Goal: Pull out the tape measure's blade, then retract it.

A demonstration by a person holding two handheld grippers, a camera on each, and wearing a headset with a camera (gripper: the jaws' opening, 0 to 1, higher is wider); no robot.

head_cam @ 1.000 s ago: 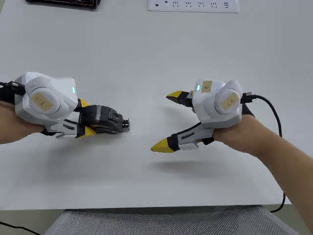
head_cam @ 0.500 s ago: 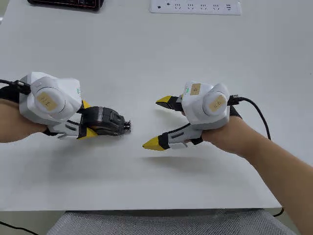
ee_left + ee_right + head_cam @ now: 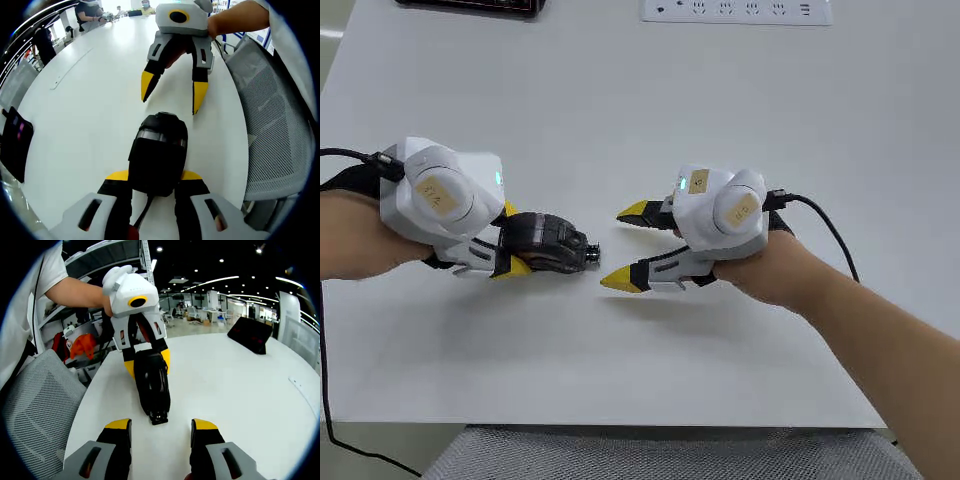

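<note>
While our left gripper (image 3: 512, 238) clamps the tape measure (image 3: 555, 245), we hold the right gripper (image 3: 622, 247) (jaws wide) near its blade tip (image 3: 592, 256).

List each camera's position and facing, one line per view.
Head view: headset, looking down at the table; forearms, left tongs, right tongs show.
Left gripper view: on left tongs, facing past the clamped tape measure toward open right tongs.
Right gripper view: on right tongs, facing the tape measure's tip; own jaws show.
Shared: tape measure.

power strip (image 3: 735, 10) cropped, tape measure (image 3: 548, 243) part-hidden
</note>
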